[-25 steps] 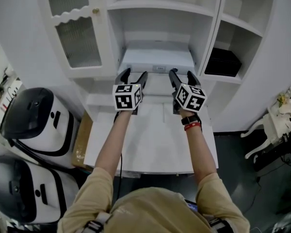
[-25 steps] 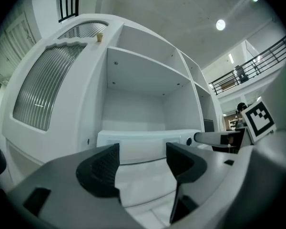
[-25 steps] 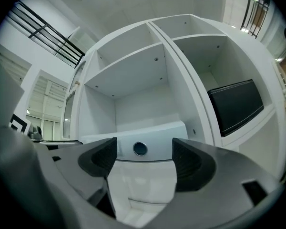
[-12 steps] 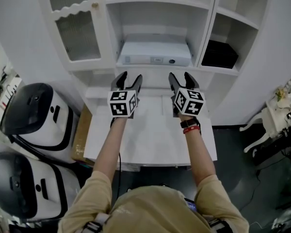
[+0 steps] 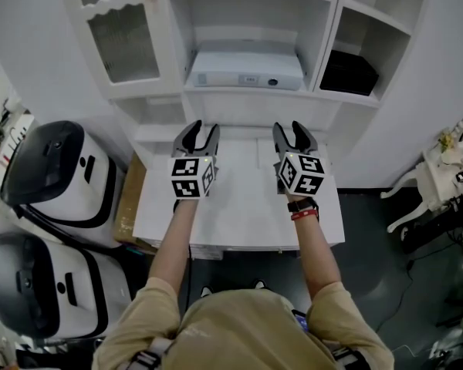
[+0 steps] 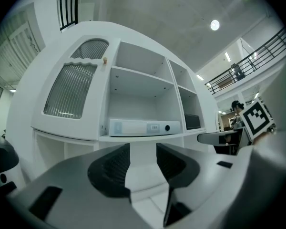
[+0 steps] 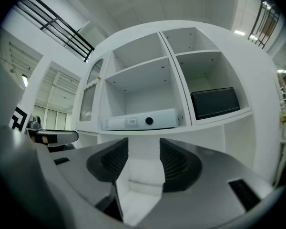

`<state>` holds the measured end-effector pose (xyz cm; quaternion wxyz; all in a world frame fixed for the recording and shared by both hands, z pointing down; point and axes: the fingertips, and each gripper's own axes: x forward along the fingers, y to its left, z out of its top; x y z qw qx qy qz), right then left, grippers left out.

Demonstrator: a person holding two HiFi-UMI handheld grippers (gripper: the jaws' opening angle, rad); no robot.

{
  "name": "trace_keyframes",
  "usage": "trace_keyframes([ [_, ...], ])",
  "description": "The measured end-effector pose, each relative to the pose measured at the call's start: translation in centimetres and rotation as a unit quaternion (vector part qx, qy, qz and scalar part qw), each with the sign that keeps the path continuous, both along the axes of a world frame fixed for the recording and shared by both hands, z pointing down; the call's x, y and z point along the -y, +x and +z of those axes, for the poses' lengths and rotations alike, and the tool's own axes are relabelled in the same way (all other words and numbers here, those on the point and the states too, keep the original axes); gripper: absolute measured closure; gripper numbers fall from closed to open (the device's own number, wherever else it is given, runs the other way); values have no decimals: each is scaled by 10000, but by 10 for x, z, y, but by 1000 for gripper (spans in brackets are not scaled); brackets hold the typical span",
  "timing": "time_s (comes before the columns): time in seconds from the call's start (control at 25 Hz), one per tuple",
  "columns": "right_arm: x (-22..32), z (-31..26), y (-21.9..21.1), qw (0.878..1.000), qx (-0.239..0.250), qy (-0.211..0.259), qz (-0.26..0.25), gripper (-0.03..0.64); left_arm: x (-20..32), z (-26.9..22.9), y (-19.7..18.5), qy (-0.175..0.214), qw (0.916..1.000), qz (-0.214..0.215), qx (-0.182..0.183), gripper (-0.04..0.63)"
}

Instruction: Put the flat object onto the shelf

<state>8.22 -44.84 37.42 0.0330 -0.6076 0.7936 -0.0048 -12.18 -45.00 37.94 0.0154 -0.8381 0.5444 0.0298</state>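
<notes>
The flat object (image 5: pixel 245 69), a white slab with a label and a dark round spot on its front edge, lies on the middle shelf (image 5: pixel 247 92) of the white cabinet. It also shows as the flat object (image 6: pixel 143 127) in the left gripper view and the flat object (image 7: pixel 140 120) in the right gripper view. My left gripper (image 5: pixel 198 133) and right gripper (image 5: pixel 292 133) hang side by side over the white table (image 5: pixel 239 214), well short of the shelf. Both jaws have just been closing. A gap remains, with nothing between the left gripper's (image 6: pixel 143 163) or the right gripper's (image 7: pixel 144 161) pads.
A black box (image 5: pixel 351 72) sits in the right compartment. A ribbed glass door (image 5: pixel 127 33) closes the left one. Two white and black machines (image 5: pixel 54 176) and a cardboard box (image 5: pixel 130 206) stand left of the table. A white ornate stand (image 5: pixel 440 187) is at the right.
Both grippers have drawn back from the shelf toward the person and sunk a little. Their jaws have narrowed. The flat object stays on the shelf.
</notes>
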Motion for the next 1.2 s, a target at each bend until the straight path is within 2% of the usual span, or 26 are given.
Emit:
trace_keyframes([
  [0.32,-25,33,6,9998,-81,-106,121,459,-27,28,3,-14,10000,-70,15,451],
  [0.56,-41,44,11,9997,-170,-81,153,503,-45,49,0,39,9994,-226,254,499],
  [0.88,-59,64,15,9995,-200,-142,207,548,-61,83,-14,-268,9989,-388,17,548],
  [1.2,-74,84,17,9992,-199,-225,266,588,-71,93,-11,-284,9987,-416,-25,575],
])
